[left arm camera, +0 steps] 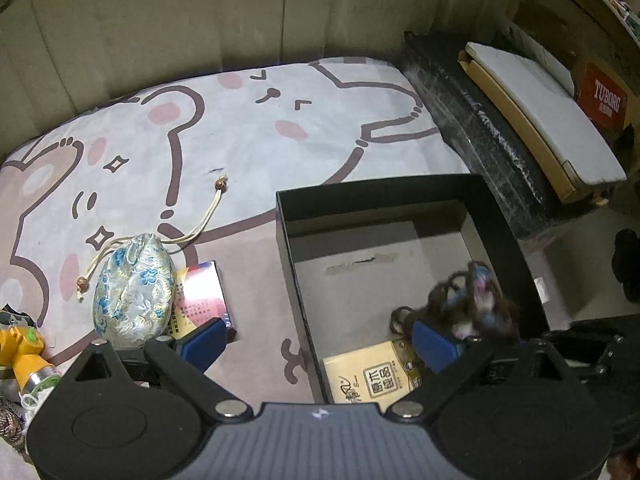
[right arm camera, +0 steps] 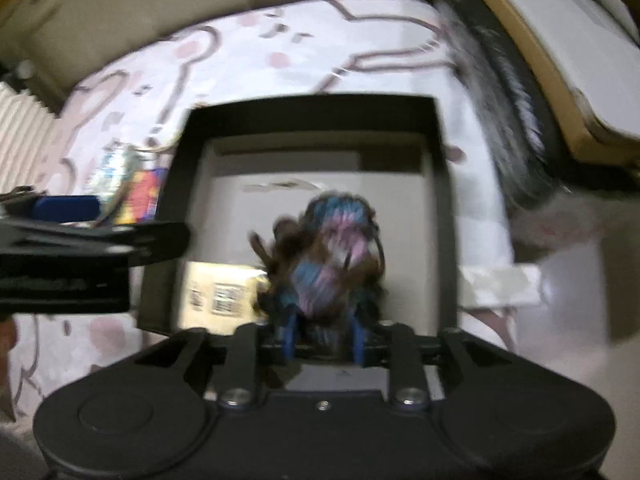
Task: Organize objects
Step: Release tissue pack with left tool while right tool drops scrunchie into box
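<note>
An open black box (left arm camera: 380, 196) stands on a cartoon-print bed sheet (left arm camera: 260, 132). Inside it lie a beige tissue pack (left arm camera: 372, 376) and a tangled brown bundle with blue and pink threads (left arm camera: 476, 304). In the right wrist view that bundle (right arm camera: 332, 252) is blurred and sits loosely between the blue pads of my right gripper (right arm camera: 323, 338), which is open over the box (right arm camera: 312, 108). My left gripper (left arm camera: 320, 340) is open wide, straddling the box's left wall with nothing held. To its left lie a floral brocade pouch (left arm camera: 134, 292) and a colourful small carton (left arm camera: 202, 300).
A yellow object (left arm camera: 20, 352) lies at the far left edge. Right of the bed runs a black ledge (left arm camera: 480, 120) with a white board on cardboard (left arm camera: 536, 108) and a red Tuborg carton (left arm camera: 604, 96). A padded headboard (left arm camera: 180, 20) closes the far side.
</note>
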Available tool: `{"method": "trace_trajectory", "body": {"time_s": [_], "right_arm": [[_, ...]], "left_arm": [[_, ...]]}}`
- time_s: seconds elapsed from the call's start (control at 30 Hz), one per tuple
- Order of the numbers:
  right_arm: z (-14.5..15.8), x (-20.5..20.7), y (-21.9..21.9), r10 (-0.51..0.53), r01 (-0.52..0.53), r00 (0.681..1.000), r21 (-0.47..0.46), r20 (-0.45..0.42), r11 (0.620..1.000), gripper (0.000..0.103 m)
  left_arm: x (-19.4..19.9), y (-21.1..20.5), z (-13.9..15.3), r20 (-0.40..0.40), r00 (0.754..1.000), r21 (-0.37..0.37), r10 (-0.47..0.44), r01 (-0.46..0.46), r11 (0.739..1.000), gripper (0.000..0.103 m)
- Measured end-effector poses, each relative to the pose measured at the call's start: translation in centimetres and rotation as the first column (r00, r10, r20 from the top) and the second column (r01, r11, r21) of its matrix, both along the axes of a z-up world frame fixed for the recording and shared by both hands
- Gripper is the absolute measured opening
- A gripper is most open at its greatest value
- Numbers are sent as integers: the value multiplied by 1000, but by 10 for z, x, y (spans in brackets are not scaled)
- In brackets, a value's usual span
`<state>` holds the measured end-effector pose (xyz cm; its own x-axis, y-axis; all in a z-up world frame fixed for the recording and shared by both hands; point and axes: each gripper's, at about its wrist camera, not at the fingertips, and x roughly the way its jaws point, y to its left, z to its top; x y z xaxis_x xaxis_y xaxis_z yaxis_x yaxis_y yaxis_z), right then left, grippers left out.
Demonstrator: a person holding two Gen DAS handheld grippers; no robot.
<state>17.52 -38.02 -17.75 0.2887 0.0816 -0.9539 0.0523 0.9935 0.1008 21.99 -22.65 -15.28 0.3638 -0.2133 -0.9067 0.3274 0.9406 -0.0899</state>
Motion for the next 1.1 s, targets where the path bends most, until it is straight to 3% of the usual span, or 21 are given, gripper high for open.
{"method": "trace_trajectory", "body": {"time_s": [0.1,0.57,0.93,1.1], "right_arm": [[7,-6,-5,-29,30,999,-29,20,999,56],[57,-39,-26,-139,140,972,11,191,990,63],[88,-67,-26,-223,227,927,22,301,974,95],[95,-77,-21,-219,236,916,-11,338,972,103]], "left_arm": [[-2,-1,0,-4,1000,10,-6,6,1000,99],[-26,-6,22,49,997,32,-51,49,998,99],[-50,12,55,114,993,8,-17,16,1000,101],[-59,20,63,149,989,4,-12,11,1000,103]]}}
